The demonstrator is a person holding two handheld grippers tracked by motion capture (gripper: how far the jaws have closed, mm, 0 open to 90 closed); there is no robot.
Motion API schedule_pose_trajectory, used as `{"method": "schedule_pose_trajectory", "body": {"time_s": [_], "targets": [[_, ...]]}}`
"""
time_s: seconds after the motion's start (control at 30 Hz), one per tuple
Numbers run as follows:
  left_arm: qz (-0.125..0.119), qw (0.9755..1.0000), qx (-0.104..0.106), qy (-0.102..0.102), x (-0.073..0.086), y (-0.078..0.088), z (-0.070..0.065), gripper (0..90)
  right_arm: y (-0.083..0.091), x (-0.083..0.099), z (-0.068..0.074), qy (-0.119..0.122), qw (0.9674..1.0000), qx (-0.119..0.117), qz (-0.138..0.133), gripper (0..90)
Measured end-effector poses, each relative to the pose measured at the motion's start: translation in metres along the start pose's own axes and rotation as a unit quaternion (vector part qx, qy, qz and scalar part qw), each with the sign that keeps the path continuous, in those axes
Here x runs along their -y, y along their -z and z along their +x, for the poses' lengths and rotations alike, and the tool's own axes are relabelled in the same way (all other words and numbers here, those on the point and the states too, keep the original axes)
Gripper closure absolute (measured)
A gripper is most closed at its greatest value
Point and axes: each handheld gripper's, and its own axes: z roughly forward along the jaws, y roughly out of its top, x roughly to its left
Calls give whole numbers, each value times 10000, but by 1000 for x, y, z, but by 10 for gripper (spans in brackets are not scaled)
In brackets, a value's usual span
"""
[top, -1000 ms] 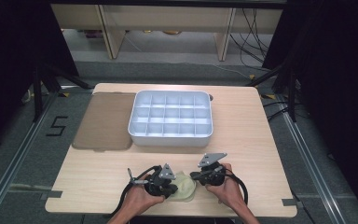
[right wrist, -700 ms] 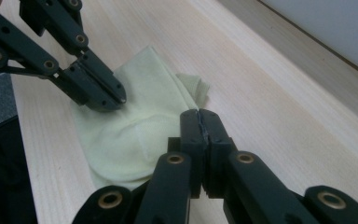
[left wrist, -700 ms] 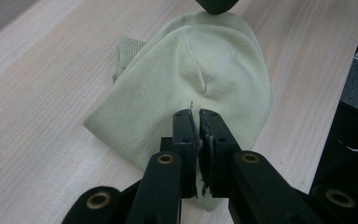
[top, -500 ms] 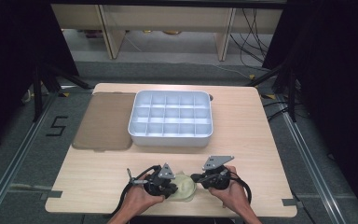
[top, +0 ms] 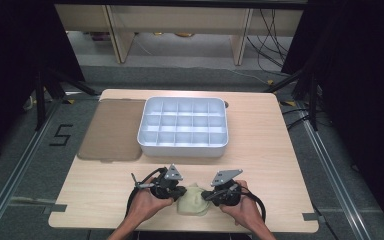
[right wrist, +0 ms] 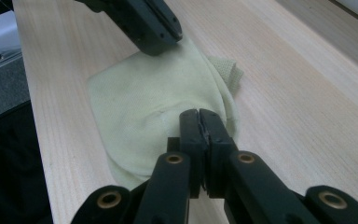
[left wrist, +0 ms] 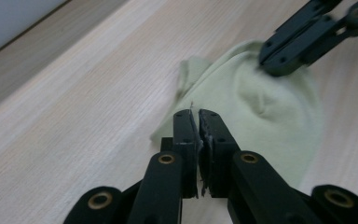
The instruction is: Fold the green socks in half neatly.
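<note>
High view vs. a second back: right black two-jaw gripper (top: 209,195) shifted outward from pale green knit cloth (top: 193,200); left black two-jaw gripper (top: 179,192) held put. Likely spreading the cloth flat. Both claws fully closed, each pinching a cloth edge. Cloth at near edge of light wood table (top: 280,165), soft, rumpled, ribbed cuff. White plastic divided tray (top: 220,145) rigid, gridded; brown flat mat (top: 111,131) beside it.

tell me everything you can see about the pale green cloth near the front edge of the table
The pale green cloth is a small, soft knitted-looking piece, crumpled and folded over itself, with a ribbed strip poking out at one corner. It lies on the wooden table near its front edge, between the two hands. The left gripper and the right gripper both have their jaws shut at opposite edges of it.
</note>
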Motion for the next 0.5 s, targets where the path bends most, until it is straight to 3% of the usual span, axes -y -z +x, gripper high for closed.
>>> {"method": "schedule_pose_trajectory", "body": {"time_s": [0.1, 0.37, 0.5], "targets": [[-15, 9999, 36, 141, 3, -1, 1, 855, -1, 0, 0, -42, 10000, -43, 16, 891], [-125, 9998, 109, 74, 5, 12, -4, 802, 0, 1, 1, -50, 10000, 27, 17, 891], [-195, 9993, 241, 216, 11, 22, -12, 701, 0, 1, 2, -68, 10000, 22, 54, 891]]}}
